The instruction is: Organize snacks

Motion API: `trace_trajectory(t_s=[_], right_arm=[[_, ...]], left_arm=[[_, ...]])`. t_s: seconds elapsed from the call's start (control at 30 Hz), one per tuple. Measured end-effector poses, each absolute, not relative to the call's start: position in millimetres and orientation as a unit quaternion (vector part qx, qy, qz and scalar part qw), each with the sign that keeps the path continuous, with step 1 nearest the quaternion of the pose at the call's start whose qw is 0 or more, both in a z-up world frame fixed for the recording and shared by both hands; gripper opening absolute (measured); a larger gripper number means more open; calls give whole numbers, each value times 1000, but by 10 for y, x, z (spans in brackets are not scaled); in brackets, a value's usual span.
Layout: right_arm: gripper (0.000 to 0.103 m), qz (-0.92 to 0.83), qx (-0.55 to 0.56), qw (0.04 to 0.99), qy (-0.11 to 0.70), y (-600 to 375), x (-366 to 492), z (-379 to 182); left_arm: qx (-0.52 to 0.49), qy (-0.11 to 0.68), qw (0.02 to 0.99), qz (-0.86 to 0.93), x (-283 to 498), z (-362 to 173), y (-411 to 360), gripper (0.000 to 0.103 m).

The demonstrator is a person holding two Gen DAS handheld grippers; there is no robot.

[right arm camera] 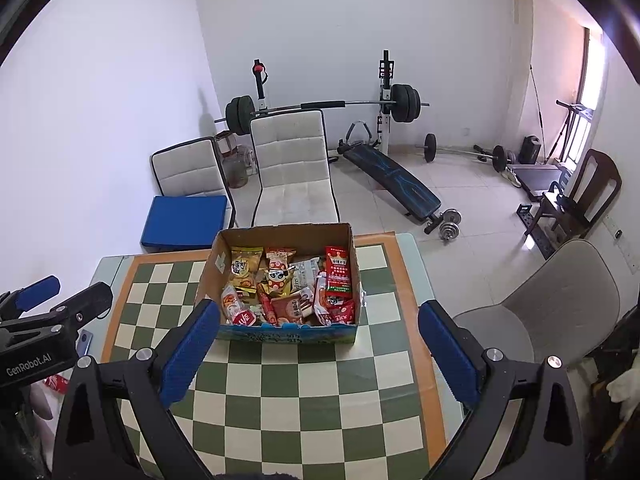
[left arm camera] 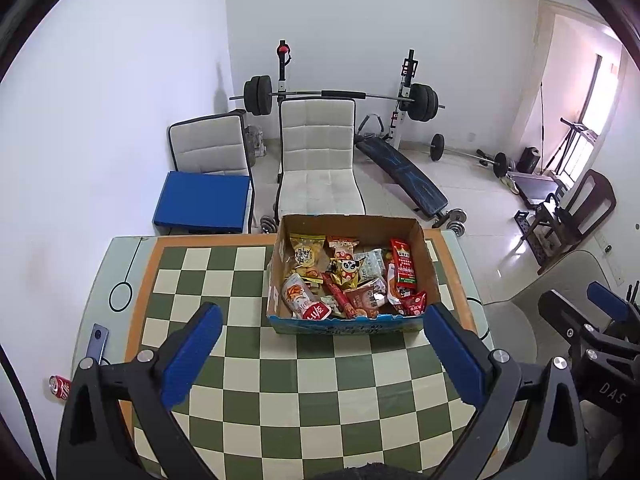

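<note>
Both tools, left [left arm camera: 322, 354] and right [right arm camera: 318, 350], hover wide open and empty over the checkered surface [left arm camera: 280, 384], the cardboard box [left arm camera: 344, 326] of mixed snack packets [left arm camera: 348, 280] just ahead; whether sorting is starting or finished is unclear.

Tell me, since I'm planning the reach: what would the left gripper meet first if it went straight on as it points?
Probably the box of snacks: the open left gripper points at its near wall, with only bare checkered mat between. Depth is uncertain, so it might pass above the rim.
</note>
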State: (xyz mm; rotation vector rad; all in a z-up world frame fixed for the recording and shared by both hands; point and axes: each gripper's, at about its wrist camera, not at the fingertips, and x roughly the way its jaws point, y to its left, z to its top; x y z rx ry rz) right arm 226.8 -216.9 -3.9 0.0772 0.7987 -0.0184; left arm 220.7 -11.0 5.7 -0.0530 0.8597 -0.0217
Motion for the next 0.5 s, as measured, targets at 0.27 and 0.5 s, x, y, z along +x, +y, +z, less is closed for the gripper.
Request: trace_trajectory(t_s=[0.27,0.5], right_arm=[[101,-14,33,922,385,-2179,2255,-25],[101,-17,28,923,383,-2191,2255,-20]], left_arm=[[-15,416,909,-10,2214,8,-168,103],[-4,416,909,-5,2231,-7,-185,103]])
